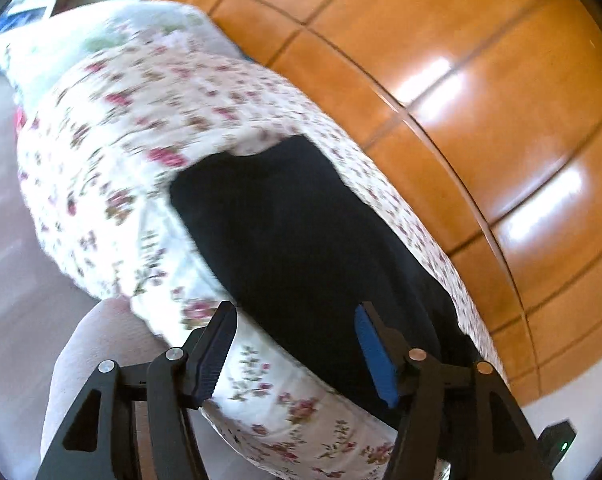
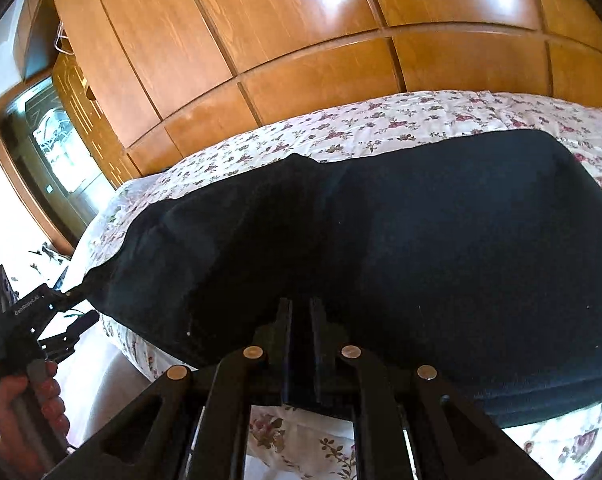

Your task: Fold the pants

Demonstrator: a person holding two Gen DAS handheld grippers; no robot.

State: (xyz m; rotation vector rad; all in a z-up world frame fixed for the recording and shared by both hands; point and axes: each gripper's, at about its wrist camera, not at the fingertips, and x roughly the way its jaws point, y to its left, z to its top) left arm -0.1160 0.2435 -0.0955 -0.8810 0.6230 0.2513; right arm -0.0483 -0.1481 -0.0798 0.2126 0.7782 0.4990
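The black pants (image 2: 401, 248) lie spread flat on the floral bedspread (image 2: 381, 120). They also show in the left wrist view (image 1: 301, 232). My right gripper (image 2: 301, 312) is shut on the near edge of the pants. My left gripper (image 1: 297, 344) is open at the bed's near edge, its jaws wide apart, with the pants' end between and just beyond its fingertips. In the right wrist view the left gripper (image 2: 67, 316) sits at the pants' left corner, held by a hand (image 2: 25, 412).
A wooden wardrobe (image 2: 301, 40) stands right behind the bed. It also fills the right side of the left wrist view (image 1: 481, 100). A pillow (image 1: 113, 28) lies at the bed's far end. A door with glass (image 2: 49, 132) is at the left.
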